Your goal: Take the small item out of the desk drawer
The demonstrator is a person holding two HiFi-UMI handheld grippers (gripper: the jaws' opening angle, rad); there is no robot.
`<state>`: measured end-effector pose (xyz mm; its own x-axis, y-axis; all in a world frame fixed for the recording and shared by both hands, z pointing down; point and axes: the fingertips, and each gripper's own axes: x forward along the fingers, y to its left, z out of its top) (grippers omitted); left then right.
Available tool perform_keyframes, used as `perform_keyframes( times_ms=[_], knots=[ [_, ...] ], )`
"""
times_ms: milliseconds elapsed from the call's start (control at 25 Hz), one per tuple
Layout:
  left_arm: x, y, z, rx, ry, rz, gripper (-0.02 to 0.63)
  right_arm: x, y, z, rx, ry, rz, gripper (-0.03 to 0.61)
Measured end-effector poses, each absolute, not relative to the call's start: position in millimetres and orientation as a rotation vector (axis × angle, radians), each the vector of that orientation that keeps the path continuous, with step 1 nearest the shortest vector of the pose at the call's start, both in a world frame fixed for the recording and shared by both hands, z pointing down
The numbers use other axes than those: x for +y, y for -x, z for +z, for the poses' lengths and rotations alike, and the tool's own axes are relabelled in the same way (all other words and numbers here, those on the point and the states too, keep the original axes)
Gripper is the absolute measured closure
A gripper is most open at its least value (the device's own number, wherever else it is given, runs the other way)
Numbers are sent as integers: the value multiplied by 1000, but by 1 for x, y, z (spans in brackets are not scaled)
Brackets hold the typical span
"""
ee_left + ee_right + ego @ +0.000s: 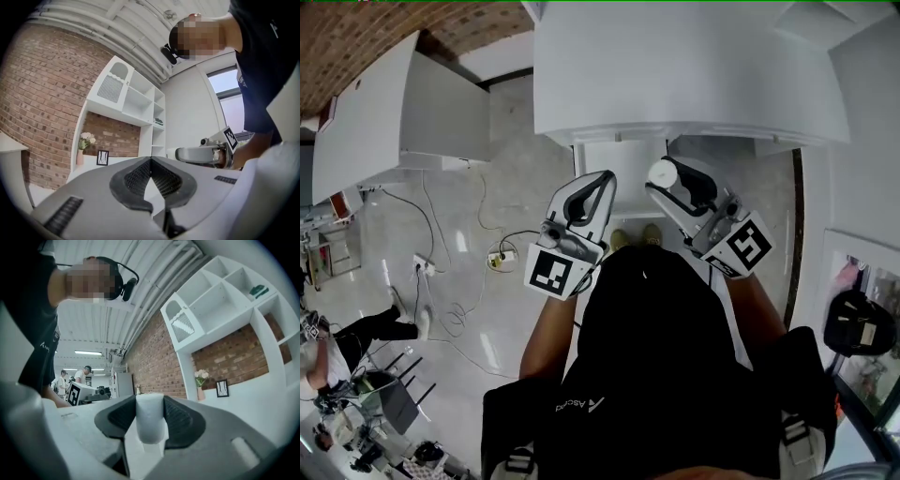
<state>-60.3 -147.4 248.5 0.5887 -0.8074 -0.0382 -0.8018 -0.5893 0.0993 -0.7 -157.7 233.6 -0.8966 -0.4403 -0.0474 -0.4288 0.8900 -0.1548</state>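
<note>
Right gripper view: a small white cylinder (150, 422) is clamped between the jaws of the right gripper (150, 401), clear of the desk drawer (619, 180) ahead of them. The left gripper (150, 177) is empty, its jaws together. Removal is judged done; the drawer, apparently open, is left to shut.

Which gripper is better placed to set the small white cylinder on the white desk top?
Probably the right gripper: its jaws grip the small white cylinder, near the white desk. The left gripper is shut and empty.
</note>
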Motion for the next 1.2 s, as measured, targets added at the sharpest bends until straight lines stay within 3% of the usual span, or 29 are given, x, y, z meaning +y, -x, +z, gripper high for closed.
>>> perform_keyframes(
  times_ms=[680, 1200],
  knots=[
    [-133, 47, 168, -1406, -2824, -249, 615, -135, -15, 169, 2895, 685, -64, 400],
    [-136, 48, 176, -1415, -2823, -222, 615, -137, -14, 169, 2911, 649, -47, 400]
  ],
)
